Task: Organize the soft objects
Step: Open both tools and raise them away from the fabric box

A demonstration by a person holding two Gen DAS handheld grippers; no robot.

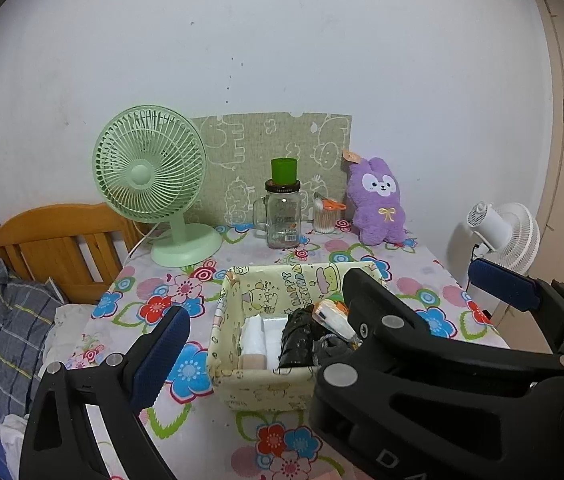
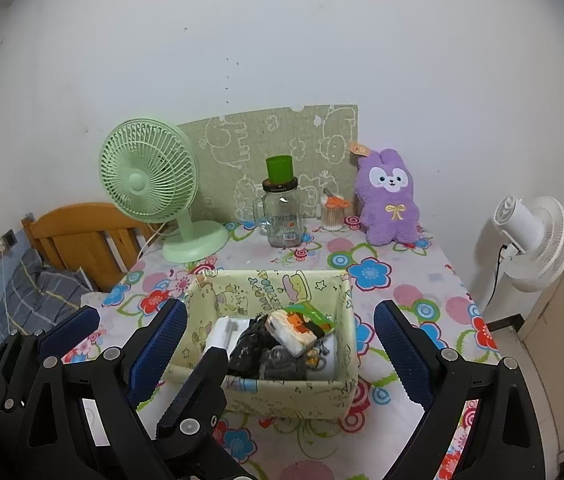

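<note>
Plush rabbit (image 2: pixel 389 200) stands upright at the table's (image 2: pixel 433 280) far right corner, beyond the storage box (image 2: pixel 293 394); we judge our right gripper (image 2: pixel 282 352) nearer. Both grippers, left (image 1: pixel 266 320) included, gape empty.

The box (image 2: pixel 282 392) sits mid-table (image 2: pixel 421 276), its top open from above but crowded with a black bundle (image 2: pixel 250 346) and tissue pack (image 2: pixel 291 332). Bare cloth lies right of it and toward the back row: fan (image 2: pixel 150 178), jar (image 2: pixel 282 216), swab cup (image 2: pixel 333 214) and plush (image 2: pixel 389 200) along the wall. The gap between jar and cup looks narrow, though distortion makes it hard to judge.
</note>
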